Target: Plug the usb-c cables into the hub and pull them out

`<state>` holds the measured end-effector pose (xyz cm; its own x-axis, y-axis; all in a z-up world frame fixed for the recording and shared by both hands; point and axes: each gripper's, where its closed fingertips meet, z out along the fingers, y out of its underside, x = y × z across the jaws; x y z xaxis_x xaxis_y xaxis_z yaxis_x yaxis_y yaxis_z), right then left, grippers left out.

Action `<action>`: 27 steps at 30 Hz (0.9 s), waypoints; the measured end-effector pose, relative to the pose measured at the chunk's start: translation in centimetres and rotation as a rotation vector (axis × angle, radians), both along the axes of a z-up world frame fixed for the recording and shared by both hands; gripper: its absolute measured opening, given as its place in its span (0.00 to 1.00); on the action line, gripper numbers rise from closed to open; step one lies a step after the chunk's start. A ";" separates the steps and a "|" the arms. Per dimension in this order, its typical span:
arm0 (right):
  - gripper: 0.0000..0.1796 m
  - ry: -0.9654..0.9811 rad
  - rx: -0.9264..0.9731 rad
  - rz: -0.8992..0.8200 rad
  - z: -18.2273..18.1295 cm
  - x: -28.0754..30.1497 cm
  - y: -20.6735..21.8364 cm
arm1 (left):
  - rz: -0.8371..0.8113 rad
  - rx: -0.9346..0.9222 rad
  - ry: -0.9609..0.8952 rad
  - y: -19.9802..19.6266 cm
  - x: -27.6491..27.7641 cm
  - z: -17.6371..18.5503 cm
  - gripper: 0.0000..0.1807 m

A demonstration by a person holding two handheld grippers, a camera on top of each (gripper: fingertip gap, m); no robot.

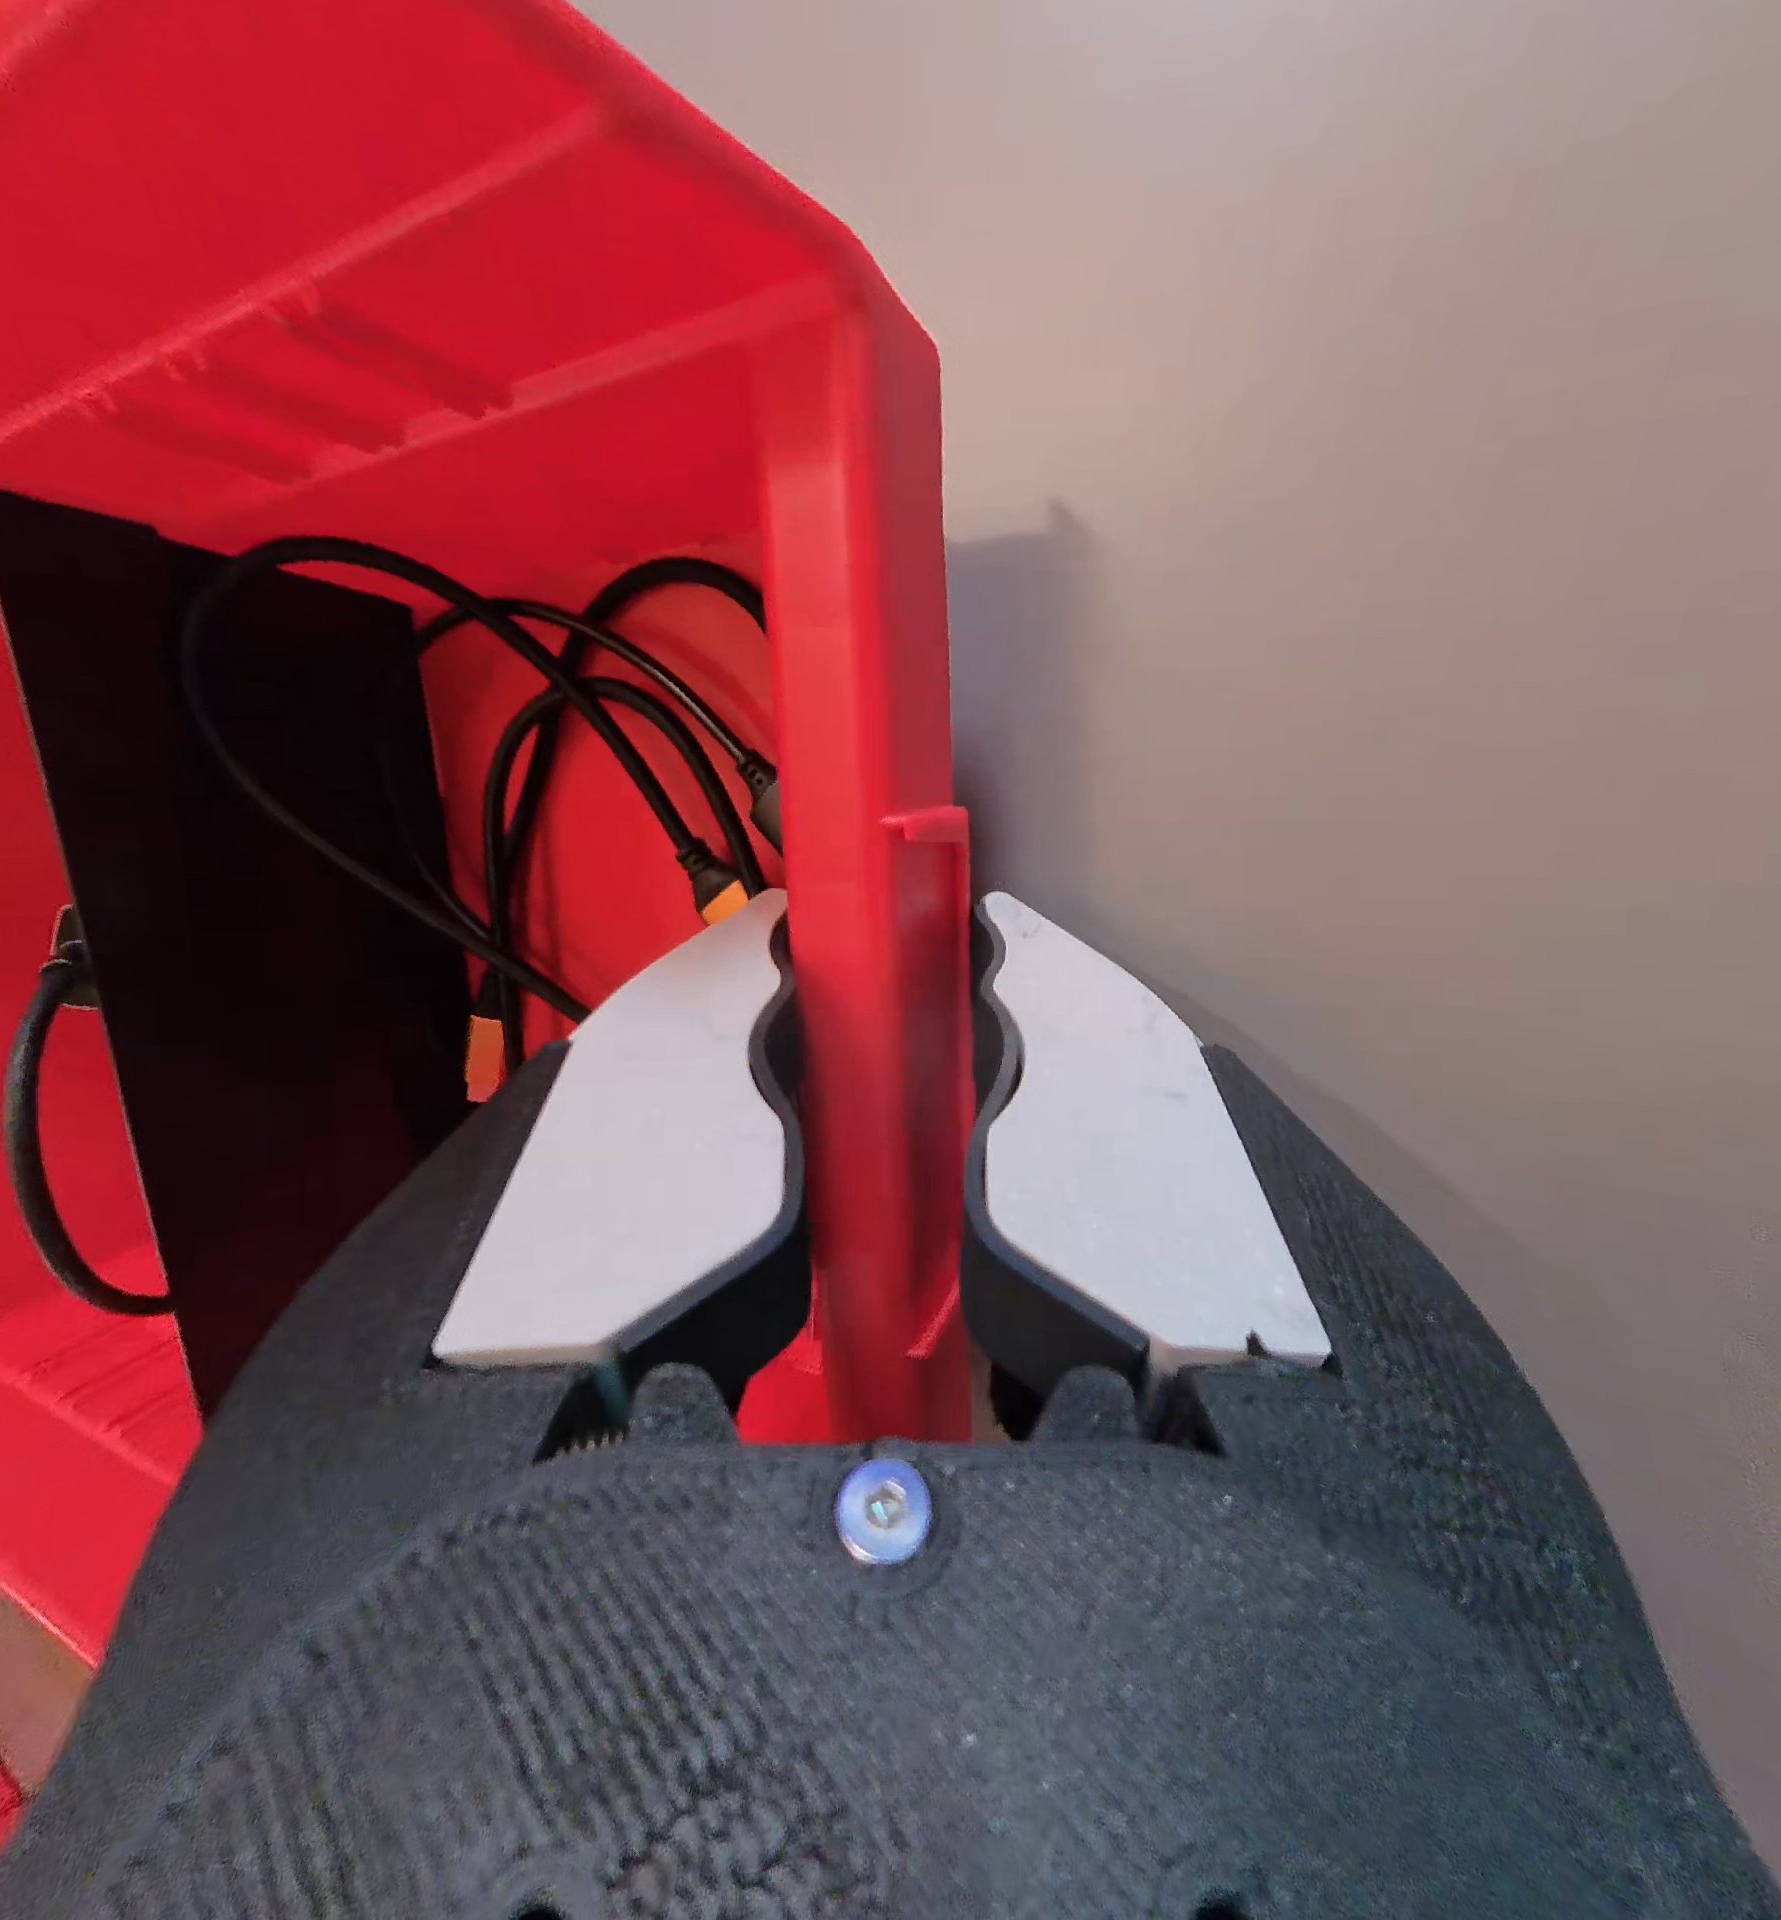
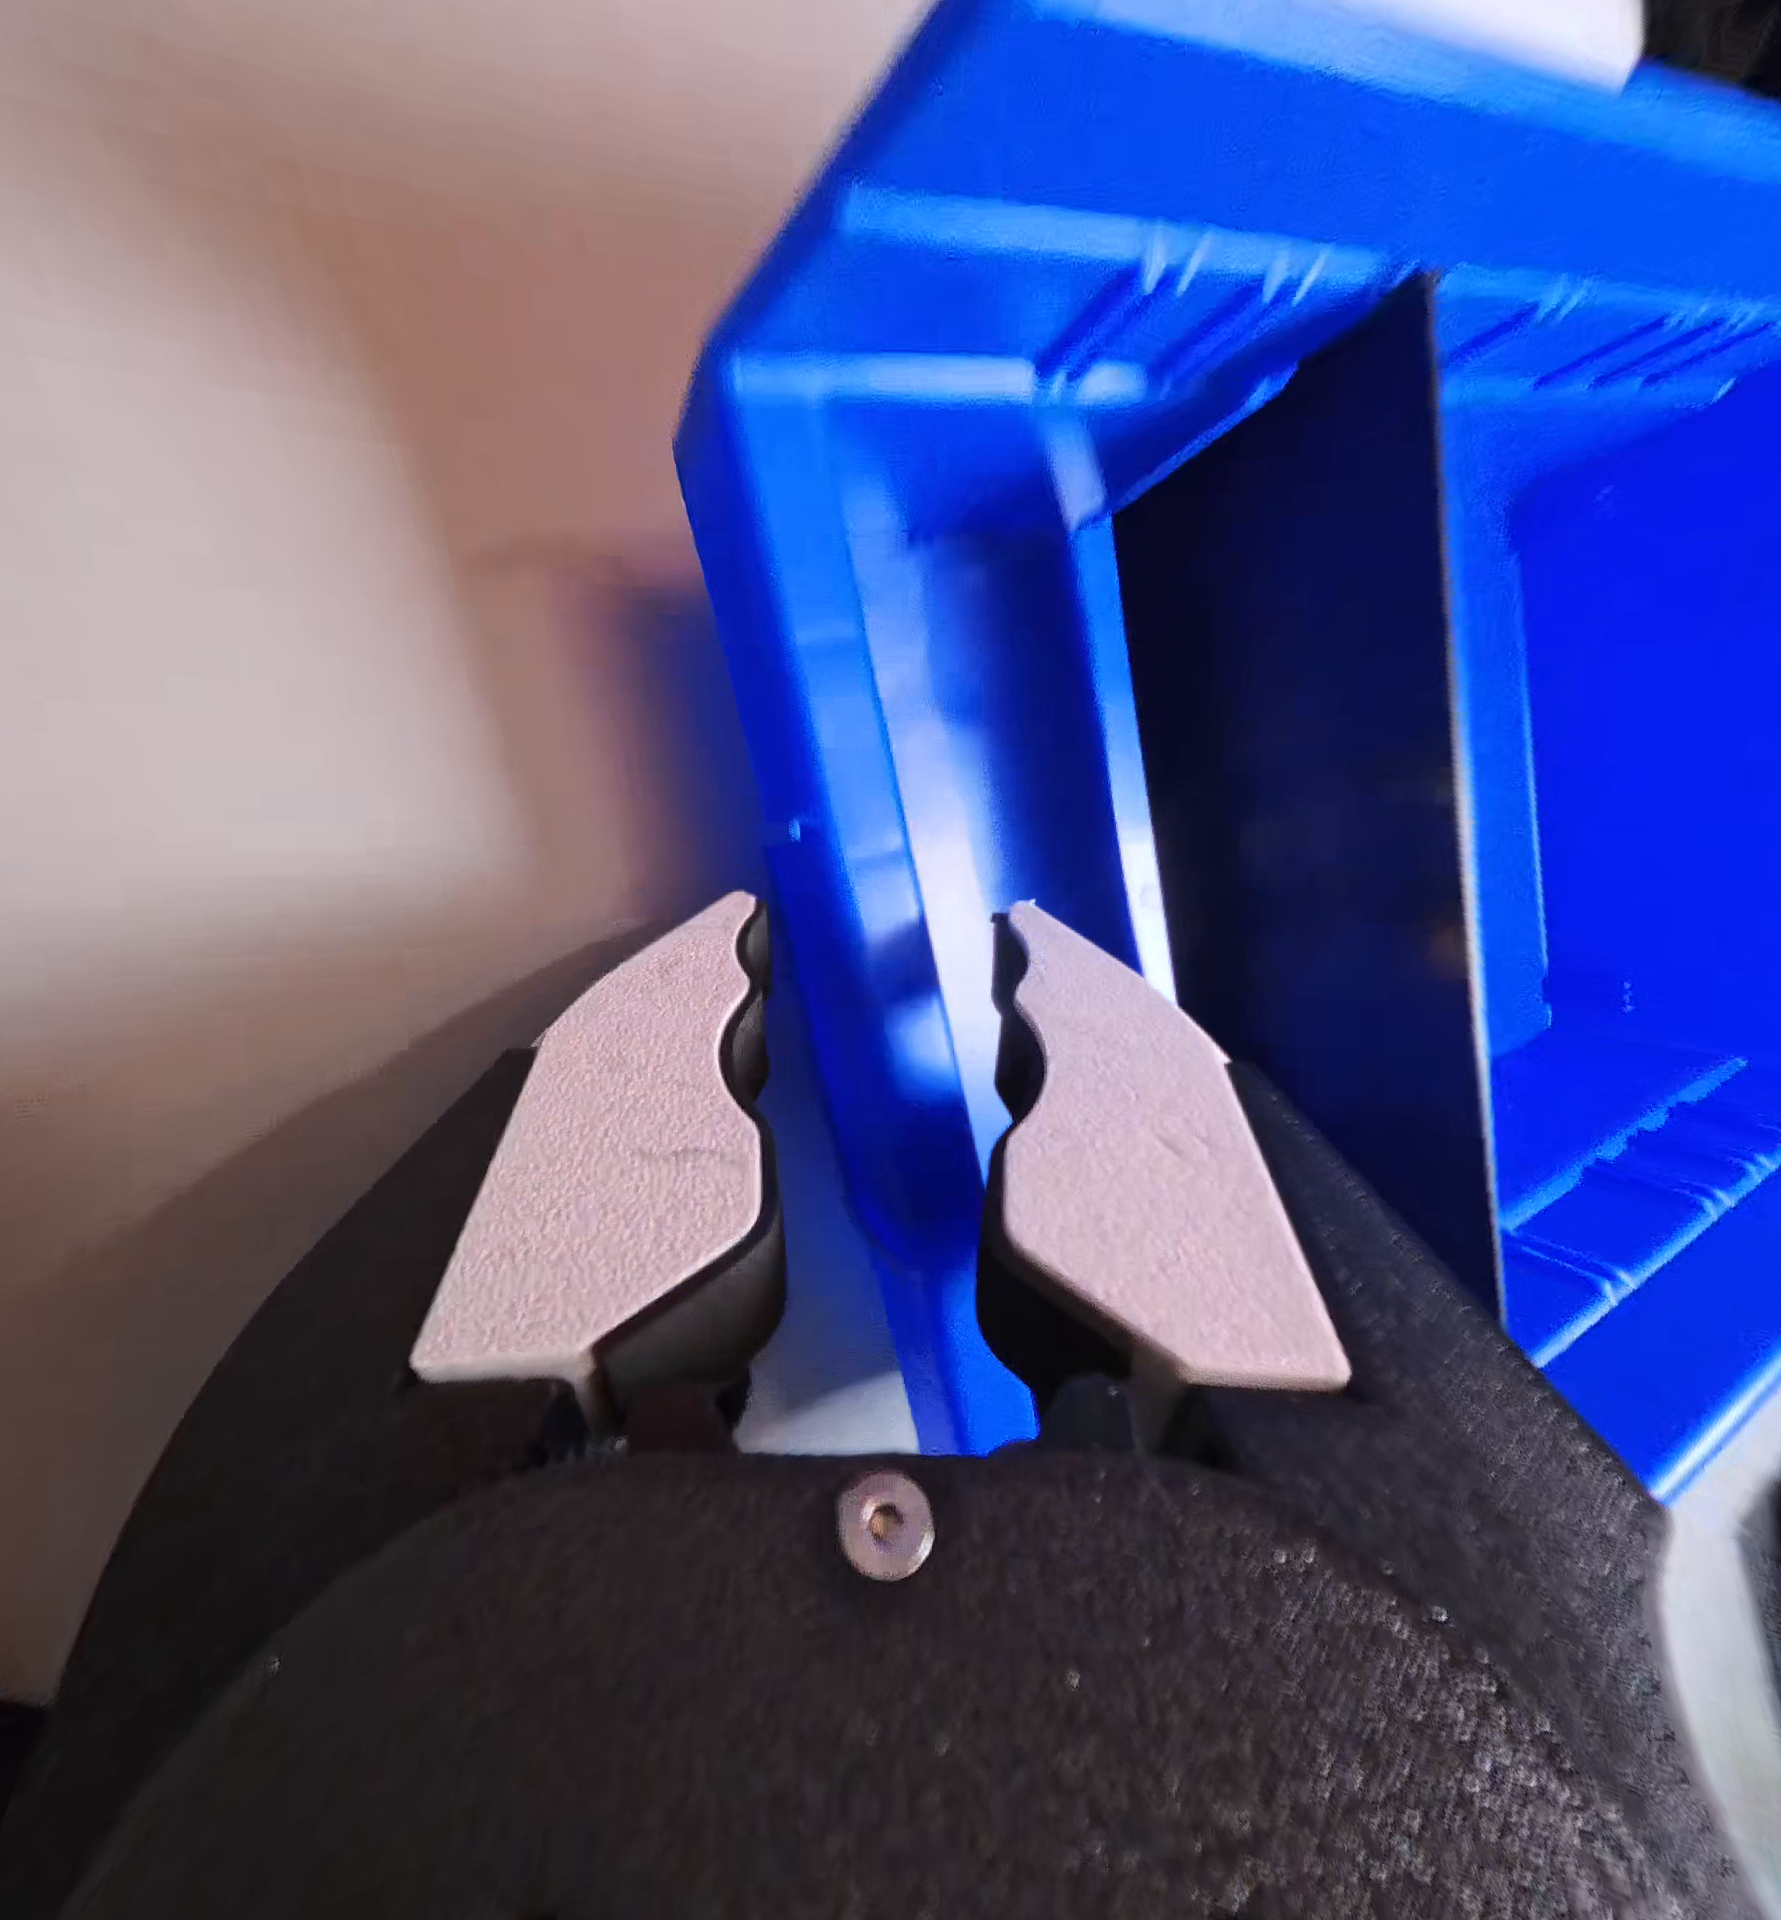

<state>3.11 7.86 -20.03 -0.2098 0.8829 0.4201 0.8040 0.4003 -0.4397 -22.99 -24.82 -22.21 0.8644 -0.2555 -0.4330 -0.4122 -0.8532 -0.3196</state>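
Between the fingers of our left gripper [image 1: 881, 914] stands the side wall of a red bin [image 1: 855, 644], and the two pads are pressed against it from either side, so we grip that wall. Just past the inner finger, inside the bin, lie the usb-c cables [image 1: 553, 727]: thin black leads looped over one another, with orange collars at the plug ends, two of them close to the fingertip. Beside them a black divider panel [image 1: 242, 883] stands upright and splits the bin. On its far side another black cable loop [image 1: 44, 1122] hangs, partly cut off by the panel. A dark block lies behind the cables, too dim for us to identify, so we cannot say where the hub is. Outside the bin is a pale surface [image 1: 1385, 520].

Our right gripper [image 2: 881, 914] straddles the side wall of a blue bin [image 2: 834, 727] in the same way, fingers clamped on it. A dark divider panel [image 2: 1301, 779] stands upright inside. The compartment beyond it shows only blue ribbed floor. This view is smeared by motion, and the dark object at the lower right edge is too blurred for us to name.
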 end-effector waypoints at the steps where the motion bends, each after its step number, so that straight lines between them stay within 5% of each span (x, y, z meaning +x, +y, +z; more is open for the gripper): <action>1: 0.23 0.070 -0.036 0.006 1.2 -0.5 -0.7 | 0.007 0.019 -0.008 0.3 -0.3 0.1 0.17; 6: 0.23 0.541 -0.239 0.003 8.1 -2.2 -4.3 | -0.015 0.138 -0.089 1.2 0.0 2.6 0.22; 11: 0.21 0.867 -0.385 -0.043 10.2 -2.4 -5.4 | 0.077 0.331 -0.112 1.4 -2.7 9.1 0.19; 15: 0.21 0.912 -0.417 -0.045 9.0 -3.0 -6.4 | 0.232 0.296 -0.026 0.7 -8.3 11.1 0.21; 20: 0.20 0.872 -0.366 0.002 7.4 -3.3 -7.8 | 0.325 0.073 0.066 -0.1 -13.8 7.7 0.21; 27: 0.19 0.867 -0.353 0.012 7.0 -2.9 -7.7 | 0.309 0.036 0.063 1.0 -14.7 6.4 0.16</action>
<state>0.21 0.16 -13.03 0.0412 0.9890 0.1423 0.1347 0.1356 -0.9816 -37.73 -23.78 -15.78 0.8697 0.0316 -0.4925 -0.1555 -0.9296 -0.3342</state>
